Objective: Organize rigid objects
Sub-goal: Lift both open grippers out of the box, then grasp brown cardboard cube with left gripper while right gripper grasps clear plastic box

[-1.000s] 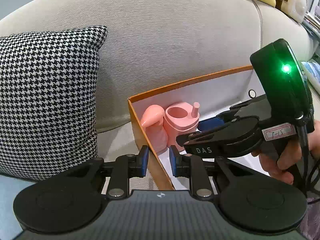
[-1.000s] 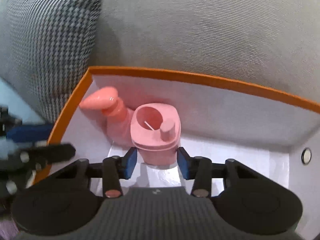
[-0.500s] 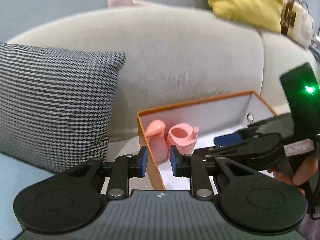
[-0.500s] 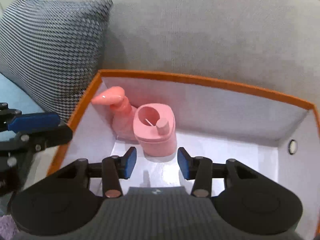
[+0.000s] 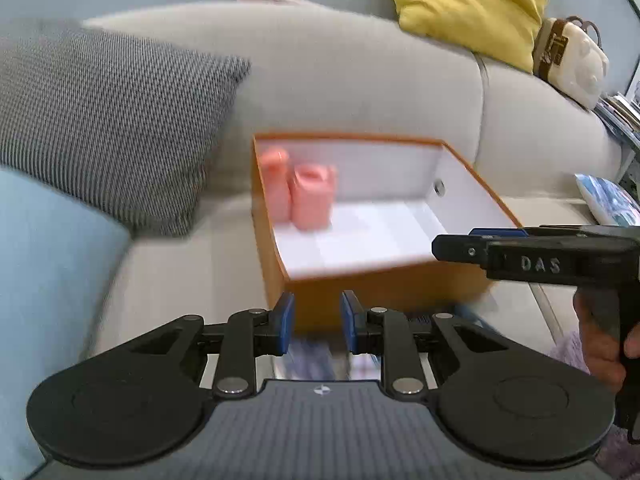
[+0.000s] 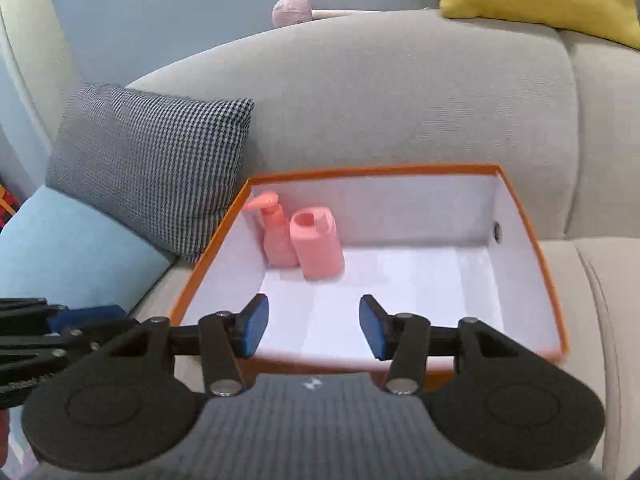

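"DAS" on right claw (image 5: 456, 246) arm

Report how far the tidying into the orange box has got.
Done: a pink pump bottle and a pink container stand upright side by side in the far left corner of the orange box on the sofa. In hand: nothing; the right gripper is opening and empty, the left gripper empty too. Left: most of the box floor is bare; no further items are identifiable.

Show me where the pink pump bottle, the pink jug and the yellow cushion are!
pink pump bottle (image 6: 277, 240), right wrist view, on its body.
pink jug (image 6: 320, 249), right wrist view, on its front side.
yellow cushion (image 5: 470, 4), left wrist view, on its middle.
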Tool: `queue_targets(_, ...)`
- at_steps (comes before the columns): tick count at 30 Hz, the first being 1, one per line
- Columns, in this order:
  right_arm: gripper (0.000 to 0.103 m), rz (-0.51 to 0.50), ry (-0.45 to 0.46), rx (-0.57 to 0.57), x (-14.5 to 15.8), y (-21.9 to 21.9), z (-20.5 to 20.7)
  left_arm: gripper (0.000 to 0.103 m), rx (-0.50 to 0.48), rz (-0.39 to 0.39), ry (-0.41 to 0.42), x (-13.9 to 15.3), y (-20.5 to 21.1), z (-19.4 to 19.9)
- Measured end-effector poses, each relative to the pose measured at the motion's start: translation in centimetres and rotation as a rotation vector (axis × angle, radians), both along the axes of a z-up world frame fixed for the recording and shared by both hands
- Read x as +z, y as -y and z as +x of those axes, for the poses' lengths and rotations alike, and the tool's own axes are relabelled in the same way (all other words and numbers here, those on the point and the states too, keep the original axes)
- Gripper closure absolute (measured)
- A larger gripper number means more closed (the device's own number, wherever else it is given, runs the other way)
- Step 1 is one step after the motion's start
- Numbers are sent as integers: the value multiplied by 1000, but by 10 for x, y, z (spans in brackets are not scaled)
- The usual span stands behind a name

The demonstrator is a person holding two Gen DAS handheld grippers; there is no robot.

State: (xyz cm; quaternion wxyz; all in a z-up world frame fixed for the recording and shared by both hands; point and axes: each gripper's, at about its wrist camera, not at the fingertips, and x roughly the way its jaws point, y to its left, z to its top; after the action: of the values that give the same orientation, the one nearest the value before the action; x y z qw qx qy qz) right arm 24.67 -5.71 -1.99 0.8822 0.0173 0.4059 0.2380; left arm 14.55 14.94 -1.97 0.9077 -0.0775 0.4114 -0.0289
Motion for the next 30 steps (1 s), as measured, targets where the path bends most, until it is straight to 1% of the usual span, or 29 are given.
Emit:
queue_targets(1, 51, -15, 5, 11, 2, 7, -14, 75, -4, -10, -9, -3, 3, -6)
queue_targets(3, 51, -54, 12, 31, -5, 9, -35, 72, -4, -15, -27, -9, 7, -17)
queue_targets(6, 50, -113, -19, 53, -19, 14, -61, 71, -24, -25, -36, -15, 13, -36)
queue_targets(7, 50, -124, -45, 54, -25, 18, -68, 71, -35, -32, -50, -17, 14, -40)
queue_targets(9, 50, -131, -110, 30, -35, 28, -77, 70, -72, -76, -96, -22, 15, -47)
queue_targets(11, 50, -114, -203, 20, -45, 37, -82, 71, -111, -110, -154, -30, 18, -56)
queue_targets(12, 50, -110, -248, 13, -49, 42, -85, 70, -129, -112, -176, -32, 21, -58)
queue_targets(14, 51, -105, -323, -14, -56, 51, -90, 70, -177, -101, -209, -38, 30, -63)
queue_targets(15, 53, -98, -346, -18, -59, 53, -93, 70, -198, -98, -226, -41, 35, -64)
queue_targets(16, 56, -87, -363, -18, -61, 55, -95, 67, -215, -94, -239, -45, 40, -65)
queue_targets(17, 56, -82, -379, -13, -63, 56, -96, 60, -231, -91, -249, -47, 45, -66)
queue_targets(18, 56, -81, -392, -6, -65, 55, -97, 57, -243, -86, -254, -50, 49, -67)
queue_targets(19, 56, -86, -400, -4, -66, 56, -101, 51, -255, -67, -258, -53, 56, -66)
queue_targets(22, 56, -113, -420, 16, -73, 53, -109, 48, -300, 13, -263, -64, 75, -65)
queue_targets(25, 56, -132, -429, 17, -78, 54, -112, 39, -308, 61, -275, -76, 87, -60)
queue_targets(26, 56, -137, -425, 12, -79, 56, -113, 37, -309, 69, -278, -80, 89, -59)
queue_targets(30, 57, -137, -419, -7, -80, 65, -113, 37, -313, 104, -311, -94, 96, -52)
